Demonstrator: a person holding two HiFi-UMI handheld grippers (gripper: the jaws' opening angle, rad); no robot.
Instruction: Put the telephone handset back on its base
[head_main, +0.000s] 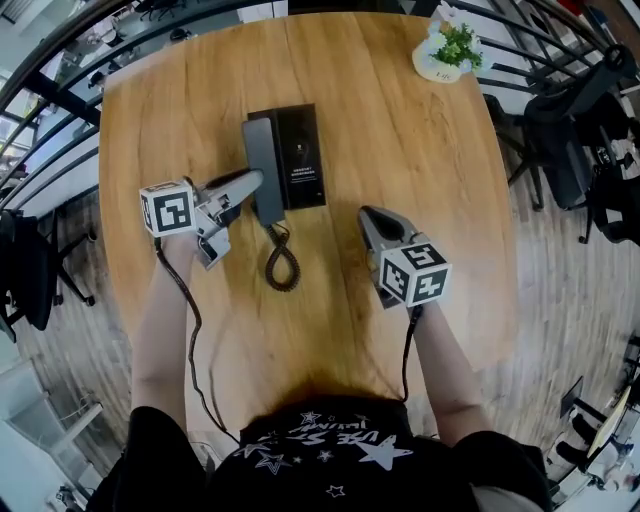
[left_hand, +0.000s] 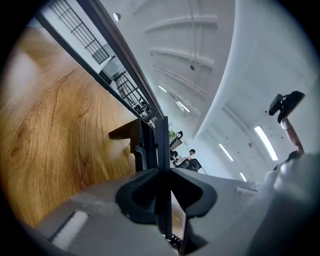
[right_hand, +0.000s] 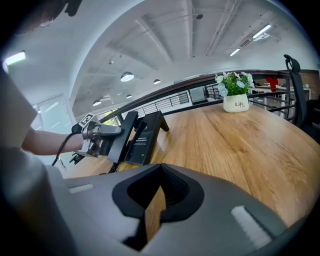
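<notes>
The left gripper (head_main: 250, 186) was clenched on the near end of the telephone handset (head_main: 262, 150). The handset was a slim, dark grey bar lying along the left side of its black rectangular base (head_main: 303, 160); whether it sat fully home could not be told. A coiled black cord (head_main: 282, 262) trailed nearer. Right of the base and apart from it, the right gripper (head_main: 367, 214) had its jaws pinched together on nothing. The round table (head_main: 420, 170) showed warm wood grain. A white plant pot (head_main: 445, 52) stood at its far right, above a plank floor (head_main: 540, 300).
</notes>
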